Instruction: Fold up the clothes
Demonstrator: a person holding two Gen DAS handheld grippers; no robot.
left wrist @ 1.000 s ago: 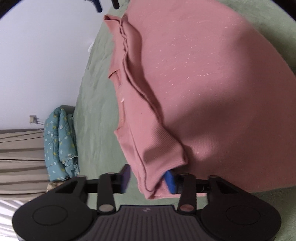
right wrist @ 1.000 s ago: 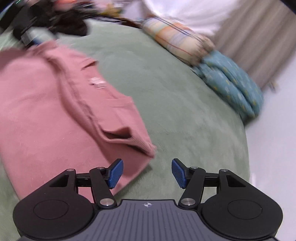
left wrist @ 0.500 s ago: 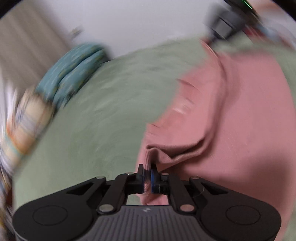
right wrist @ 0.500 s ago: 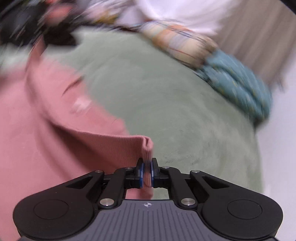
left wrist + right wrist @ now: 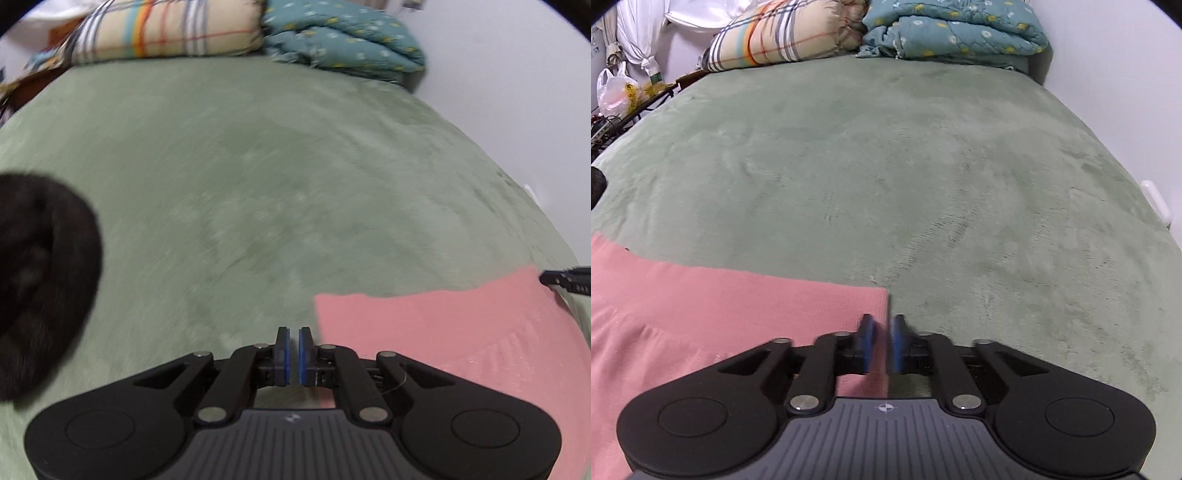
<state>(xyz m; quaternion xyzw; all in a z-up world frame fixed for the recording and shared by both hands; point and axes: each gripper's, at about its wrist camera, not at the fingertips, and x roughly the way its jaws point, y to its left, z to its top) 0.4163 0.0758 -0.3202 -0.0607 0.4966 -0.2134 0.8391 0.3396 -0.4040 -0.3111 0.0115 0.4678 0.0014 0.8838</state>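
**Pink top stretched between my two grippers**

My left gripper [image 5: 291,356] has its jaws pressed nearly together, only a thin slit between the blue pads; the pink top [image 5: 443,332] starts just to the right of them, and I cannot tell whether a corner is caught there. My right gripper [image 5: 882,345] is blurred, its jaws close together too, with the top's right edge running straight into the gap, so I judge it clenched on that edge.

The top lies between the two grippers, its long axis running side to side from one gripper to the other, its far edge straight and taut across the green bedspread [image 5: 886,166]. Each gripper sits at its own corner, neither nearer.

The cloth looks flat and smooth, a ribbed band showing lower down.
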